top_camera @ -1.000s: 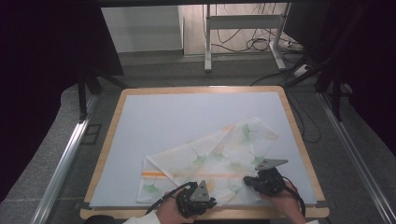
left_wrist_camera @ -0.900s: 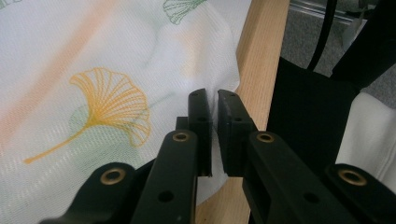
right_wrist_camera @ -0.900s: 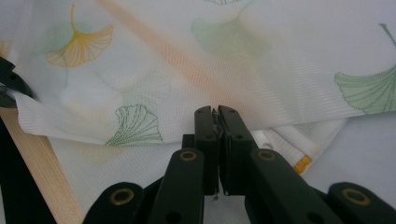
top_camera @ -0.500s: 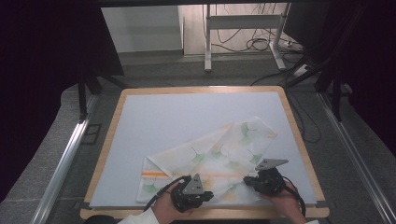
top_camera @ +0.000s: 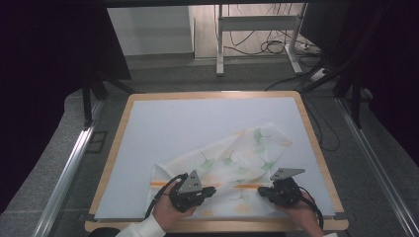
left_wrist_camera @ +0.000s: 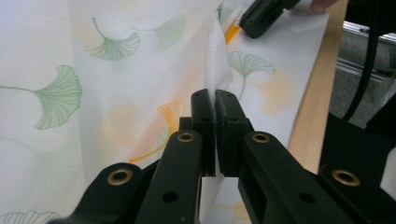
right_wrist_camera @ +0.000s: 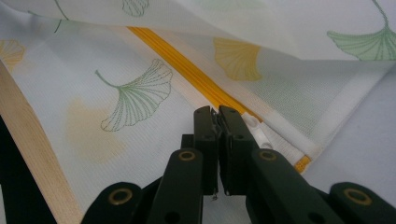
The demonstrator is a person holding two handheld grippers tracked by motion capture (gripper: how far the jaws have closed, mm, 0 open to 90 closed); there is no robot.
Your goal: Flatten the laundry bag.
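Note:
A thin white cloth [top_camera: 232, 160] printed with green and orange ginkgo leaves and crossed by an orange stripe [top_camera: 159, 183] lies crumpled on the near half of the pale mat. My left gripper [top_camera: 211, 190] sits at the cloth's near edge, jaws pointing right. In the left gripper view, that gripper [left_wrist_camera: 215, 100] is shut on a raised fold of cloth [left_wrist_camera: 218, 60]. My right gripper [top_camera: 262, 190] points left toward it. In the right gripper view, this gripper [right_wrist_camera: 217, 114] is shut on the cloth's hem, beside the orange stripe [right_wrist_camera: 187, 65] and a white edge band [right_wrist_camera: 280, 140].
The pale blue-grey mat [top_camera: 197, 123] covers a table with a wooden rim [top_camera: 316, 148]. The near rim [right_wrist_camera: 28, 140] runs close to my right gripper. Metal rails [top_camera: 69, 168] flank the table, and cables [top_camera: 267, 47] lie on the floor beyond it.
My left gripper has moved away from the near table edge, drawing its pinch of cloth along. The right gripper has stayed where it was.

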